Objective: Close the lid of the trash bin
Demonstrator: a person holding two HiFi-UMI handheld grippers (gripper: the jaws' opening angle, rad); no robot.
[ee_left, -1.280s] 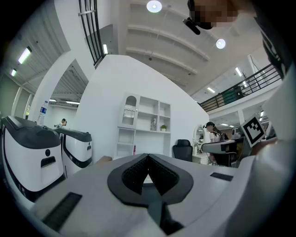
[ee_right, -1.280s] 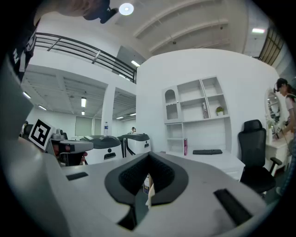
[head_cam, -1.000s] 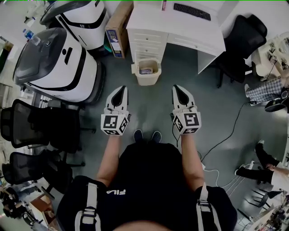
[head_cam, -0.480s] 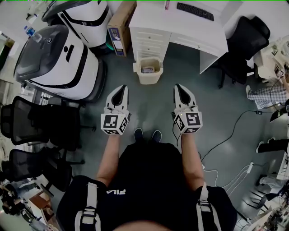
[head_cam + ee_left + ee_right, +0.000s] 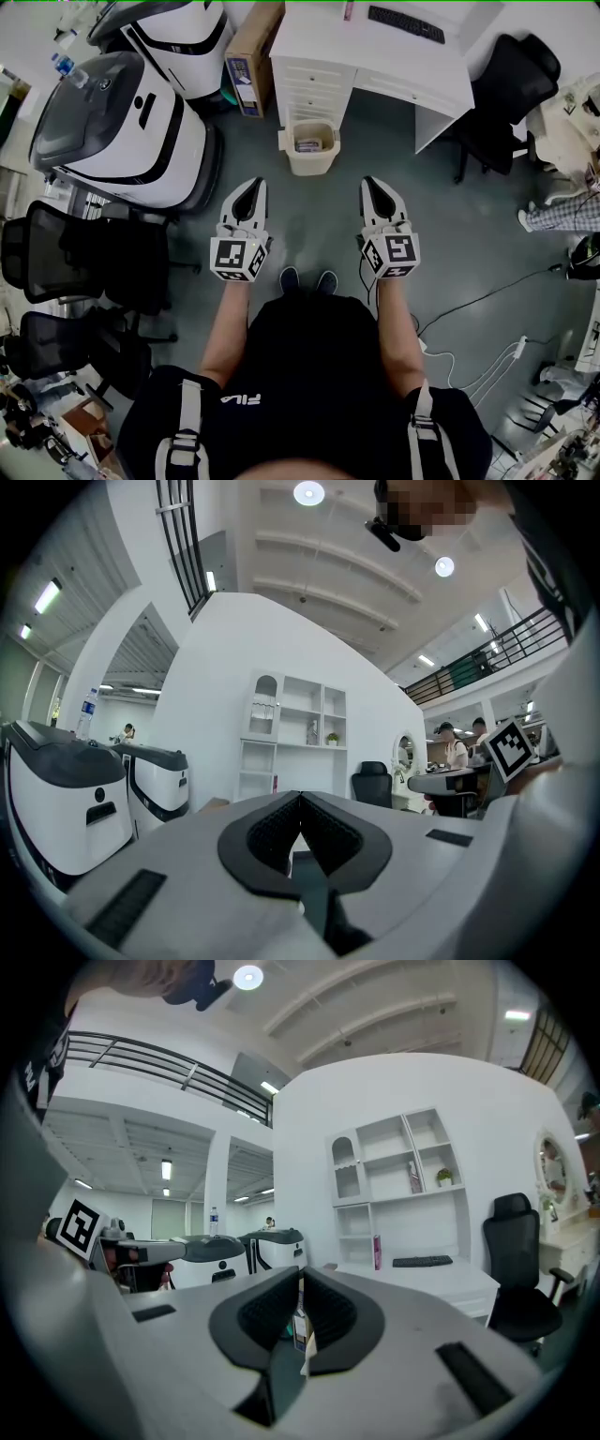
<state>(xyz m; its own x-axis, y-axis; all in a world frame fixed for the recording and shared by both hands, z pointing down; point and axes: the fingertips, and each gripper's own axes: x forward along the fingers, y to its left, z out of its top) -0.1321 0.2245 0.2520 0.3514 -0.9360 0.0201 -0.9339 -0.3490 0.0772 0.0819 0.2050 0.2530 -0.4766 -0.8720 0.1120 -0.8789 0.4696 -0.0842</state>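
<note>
The beige trash bin (image 5: pixel 308 150) stands on the grey floor in front of the white desk, its top open with some litter inside. I cannot make out its lid. Both grippers hover level over the floor, short of the bin and apart from it. My left gripper (image 5: pixel 251 186) points at the bin's left side and is shut, empty (image 5: pixel 300 797). My right gripper (image 5: pixel 371 184) is to the bin's right; its jaws have just been opening and show a thin slit with nothing between them (image 5: pixel 300 1279). The bin is hidden below the jaws in both gripper views.
Behind the bin stand a white desk with drawers (image 5: pixel 314 70), a keyboard (image 5: pixel 403 23) and a cardboard box (image 5: pixel 246 58). Large white-and-black machines (image 5: pixel 122 127) and black chairs (image 5: pixel 84 258) fill the left. Another chair (image 5: pixel 502 84), a person's legs (image 5: pixel 562 211) and floor cables (image 5: pixel 469 305) are on the right.
Both grippers hold their places. The view has shifted slightly. A person at the right edge has walked on, and the legs at lower right are gone.
</note>
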